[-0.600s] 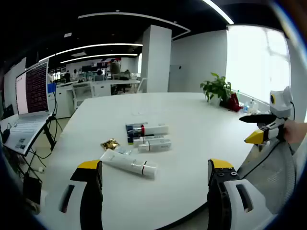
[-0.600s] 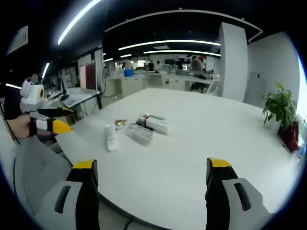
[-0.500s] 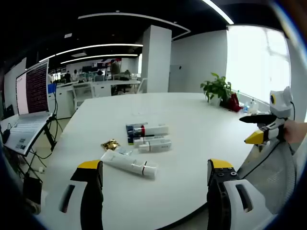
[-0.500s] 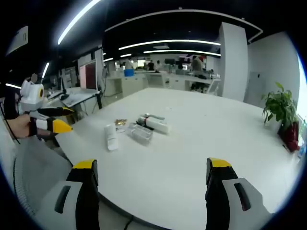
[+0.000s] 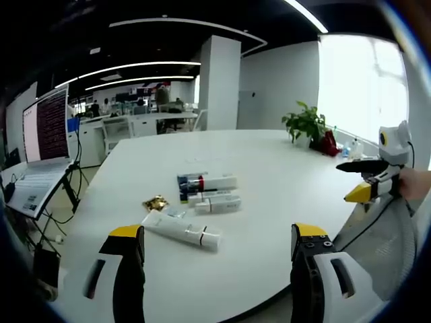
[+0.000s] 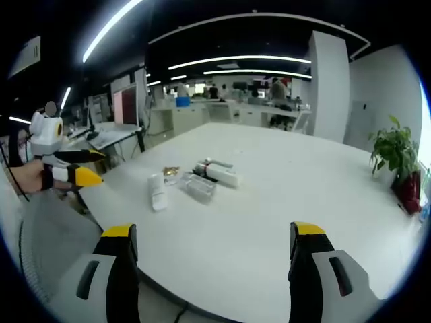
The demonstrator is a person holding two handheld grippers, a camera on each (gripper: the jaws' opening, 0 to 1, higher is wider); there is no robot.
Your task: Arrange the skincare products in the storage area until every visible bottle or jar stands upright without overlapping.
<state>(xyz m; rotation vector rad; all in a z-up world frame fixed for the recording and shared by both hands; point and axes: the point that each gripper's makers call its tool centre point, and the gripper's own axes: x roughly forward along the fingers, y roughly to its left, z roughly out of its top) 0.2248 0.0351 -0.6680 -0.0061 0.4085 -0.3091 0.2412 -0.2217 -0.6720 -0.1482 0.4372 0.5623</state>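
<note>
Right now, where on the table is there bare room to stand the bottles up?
Bare table between the products and the plant, and along the near edge. It is crowded around the lying tube, gold packet and boxes.

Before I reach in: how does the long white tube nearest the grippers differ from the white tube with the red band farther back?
The long white tube lies alone and apart at the near edge of the group; the red-banded white tube lies at the far side, close against a small clear box. The near tube looks longer and mostly plain white; the far one shows a red band and a dark end. Both lie flat on the white table, neither upright.
</note>
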